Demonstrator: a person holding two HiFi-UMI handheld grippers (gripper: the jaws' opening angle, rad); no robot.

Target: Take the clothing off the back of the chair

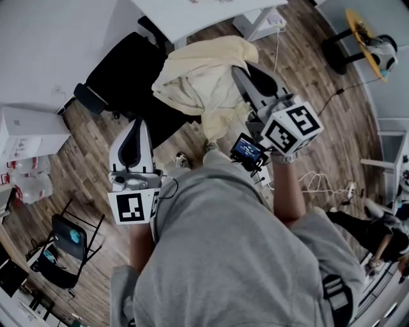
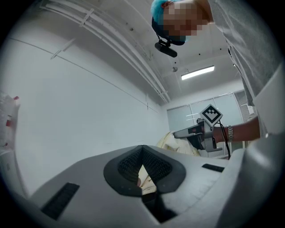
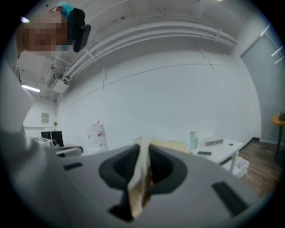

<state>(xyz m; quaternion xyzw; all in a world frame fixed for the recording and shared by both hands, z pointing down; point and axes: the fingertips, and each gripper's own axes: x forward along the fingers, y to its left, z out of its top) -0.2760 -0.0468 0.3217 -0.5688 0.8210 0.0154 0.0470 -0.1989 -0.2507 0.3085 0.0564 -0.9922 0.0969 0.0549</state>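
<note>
- The head view alone takes in the wooden floor (image 1: 307, 76). It also shows the white bench (image 1: 192, 13) at 12 o'clock and the black chair (image 1: 124, 73) at 11 o'clock from the person's chest.
- The cream clothing (image 1: 201, 80) lies heaped over the chair, spilling down toward 6 o'clock.
- Only the right gripper view shows the grip close up. The right claw (image 3: 143, 144) pinches a fold of the clothing, pads pressed on it, and the cloth hangs down between them.
- Only the left gripper view shows the left claw (image 2: 142, 148) pressed together at its tips, with the clothing at 2 o'clock beyond it.
- A cream patch shows in the slot below those tips; I cannot tell whether it is caught there or lies beyond.
- The clothing covers the chair's back, and the left hand is hidden under its claw.
- The right forearm (image 1: 284, 185) reaches toward 12 o'clock with its claw about level. The left claw points the same way, at 9 o'clock from the right one, apart from the clothing.
</note>
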